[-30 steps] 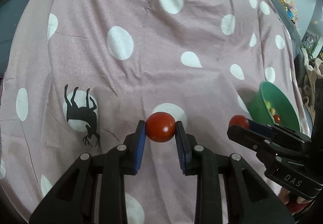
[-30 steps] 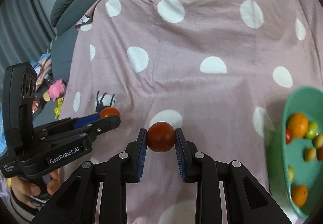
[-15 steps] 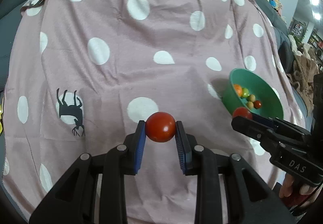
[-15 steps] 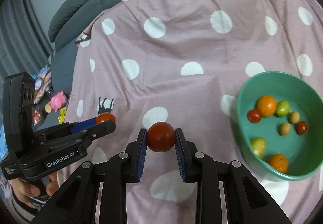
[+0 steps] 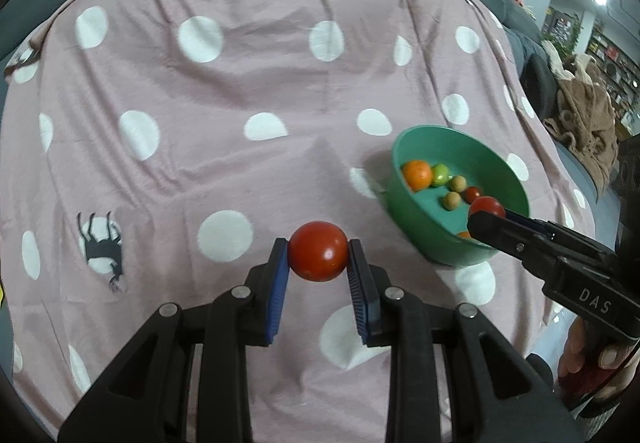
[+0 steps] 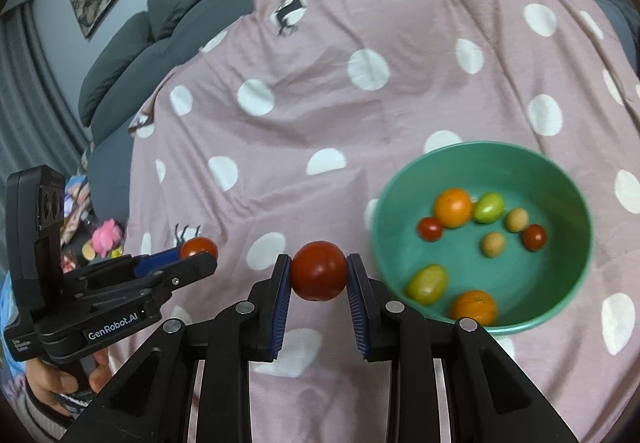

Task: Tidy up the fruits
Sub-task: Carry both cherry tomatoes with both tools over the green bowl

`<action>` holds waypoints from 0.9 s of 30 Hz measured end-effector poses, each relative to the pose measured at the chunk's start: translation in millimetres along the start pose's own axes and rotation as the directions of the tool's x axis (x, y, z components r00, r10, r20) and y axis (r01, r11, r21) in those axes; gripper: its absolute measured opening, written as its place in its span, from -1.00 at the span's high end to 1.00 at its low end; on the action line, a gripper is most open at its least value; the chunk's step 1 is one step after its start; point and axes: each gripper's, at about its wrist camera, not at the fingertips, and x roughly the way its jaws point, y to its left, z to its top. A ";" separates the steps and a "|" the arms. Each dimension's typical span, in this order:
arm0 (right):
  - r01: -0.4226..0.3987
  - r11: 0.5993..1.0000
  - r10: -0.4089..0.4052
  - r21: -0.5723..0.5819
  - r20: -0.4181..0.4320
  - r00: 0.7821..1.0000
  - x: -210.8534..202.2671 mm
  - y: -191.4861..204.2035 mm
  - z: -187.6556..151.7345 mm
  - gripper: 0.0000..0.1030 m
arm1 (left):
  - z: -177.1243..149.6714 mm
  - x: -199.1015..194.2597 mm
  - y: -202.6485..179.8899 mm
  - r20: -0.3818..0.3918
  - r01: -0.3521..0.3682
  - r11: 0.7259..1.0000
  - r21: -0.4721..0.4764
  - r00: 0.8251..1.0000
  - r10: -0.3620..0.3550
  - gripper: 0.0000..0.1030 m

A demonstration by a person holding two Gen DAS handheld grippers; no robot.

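Bowl: green bowl (image 6: 560, 307), ahead and right of right gripper (image 6: 319, 275); holds two oranges, two small red tomatoes, two green fruits, two tan round ones.
Left gripper (image 5: 318, 257): clamped on red tomato (image 5: 318, 256) between blue pads.
Right gripper: clamped on second red tomato (image 6: 319, 270), near bowl's rim.
Surface: pink blanket (image 5: 240, 91), white dots, black deer prints, under both grippers.
Room: grey sofa (image 6: 168, 19) beyond; framed pictures on wall.
Writing: "GenRobot.AI" on left gripper, "DAS" on right.
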 end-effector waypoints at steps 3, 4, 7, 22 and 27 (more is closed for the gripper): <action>0.020 1.000 -0.020 0.024 0.013 1.000 -5.3 -15.3 1.5 0.43 | 7.7 7.2 -16.1 -0.006 0.019 0.999 0.028 1.000 -0.019 0.44; 0.027 0.999 -0.028 0.032 0.016 0.999 -7.0 -20.4 1.8 0.43 | 10.8 10.6 -22.8 -0.008 0.025 0.999 0.041 1.000 -0.025 0.44; 0.054 0.997 -0.056 0.050 0.025 0.998 -10.8 -33.8 4.0 0.43 | 19.7 22.8 -42.8 -0.021 0.050 0.996 0.069 0.999 -0.049 0.44; 0.161 0.981 -0.163 0.108 0.010 0.987 -18.9 -102.9 10.5 0.43 | 42.8 92.3 -123.5 -0.115 0.132 0.974 0.186 0.987 -0.112 0.44; 0.170 0.980 -0.170 0.102 -0.004 0.985 -10.0 -112.0 14.4 0.43 | 46.7 107.4 -129.5 -0.135 0.118 0.972 0.202 0.987 -0.092 0.44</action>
